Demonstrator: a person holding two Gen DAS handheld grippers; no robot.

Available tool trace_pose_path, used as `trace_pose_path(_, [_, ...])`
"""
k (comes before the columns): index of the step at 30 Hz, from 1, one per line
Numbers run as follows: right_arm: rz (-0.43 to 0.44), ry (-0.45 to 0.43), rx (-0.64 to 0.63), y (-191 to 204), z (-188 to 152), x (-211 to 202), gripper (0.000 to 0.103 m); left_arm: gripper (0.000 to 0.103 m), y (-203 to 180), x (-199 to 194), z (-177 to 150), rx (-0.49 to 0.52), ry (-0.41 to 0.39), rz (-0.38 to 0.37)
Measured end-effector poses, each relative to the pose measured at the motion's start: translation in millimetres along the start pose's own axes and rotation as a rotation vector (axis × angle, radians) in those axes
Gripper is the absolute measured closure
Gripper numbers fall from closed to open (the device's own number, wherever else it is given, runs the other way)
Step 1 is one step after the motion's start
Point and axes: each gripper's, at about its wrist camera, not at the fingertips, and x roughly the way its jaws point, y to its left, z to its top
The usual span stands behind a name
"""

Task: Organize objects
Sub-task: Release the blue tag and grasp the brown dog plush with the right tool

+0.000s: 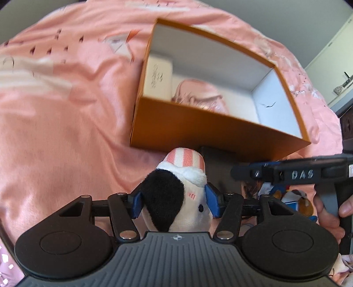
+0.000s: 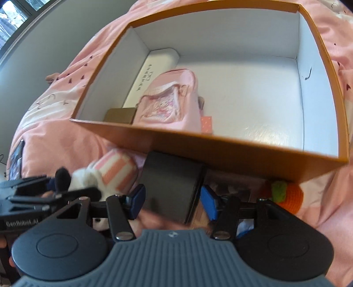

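- Orange cardboard box (image 2: 220, 150) sits open on the pink bedding (image 1: 55, 132), right half of its floor bare.
- black box (image 2: 174, 187) clamped in right gripper (image 2: 173, 202), long axis toward the box wall.
- plush dog (image 1: 176, 198) squeezed by left gripper (image 1: 174, 203), striped hat pointing boxward.

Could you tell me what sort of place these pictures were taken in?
Most likely a bedroom: the open orange cardboard box sits on a rumpled pink patterned bedspread, soft toys such as a white plush with a striped cap lie around, and a window shows beside a plain wall.
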Motion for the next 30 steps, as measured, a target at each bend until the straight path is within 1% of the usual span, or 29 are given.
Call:
trace_pose_path(5, [-0.016,0.017,-0.001,-6,10,10,0.043,0.038,2,4,-3,0.002,0.014,0.000])
trace_pose_path(8, [0.002,0.034,0.005,-9,13,19,0.037,0.038,3,4,-5,0.000,0.023,-0.004])
trace_pose_path(13, [-0.013,0.036,-0.007,-9,19,30,0.035,0.038,3,3,-5,-0.001,0.018,-0.003])
trace_pose_path(16, [0.000,0.039,0.005,-12,20,35,0.034,0.038,2,2,-4,0.000,0.010,-0.002])
trace_pose_path(18, [0.022,0.039,0.010,-13,19,39,0.029,0.038,4,0,-3,-0.008,0.004,-0.008])
trace_pose_path(20, [0.029,0.042,0.014,-13,18,43,0.029,0.038,5,-3,-2,-0.019,-0.003,-0.009])
trace_pose_path(23, [0.062,0.060,0.031,-15,18,53,0.027,0.038,6,-5,-1,-0.025,-0.012,-0.010])
trace_pose_path(25, [0.069,0.065,0.041,-14,18,55,0.028,0.038,6,-5,-1,-0.023,-0.013,-0.009])
trace_pose_path(26, [0.064,0.061,0.033,-12,18,53,0.031,0.038,6,-5,-1,-0.024,-0.013,-0.009])
trace_pose_path(27, [0.059,0.054,0.025,-10,17,51,0.037,0.038,6,-5,-1,-0.026,-0.012,-0.011])
trace_pose_path(28, [0.061,0.045,0.022,-10,17,48,0.040,0.038,6,-5,-1,-0.028,-0.013,-0.009])
trace_pose_path(30, [0.069,0.028,0.042,-11,17,38,0.051,0.038,7,-6,0,-0.032,-0.015,-0.005])
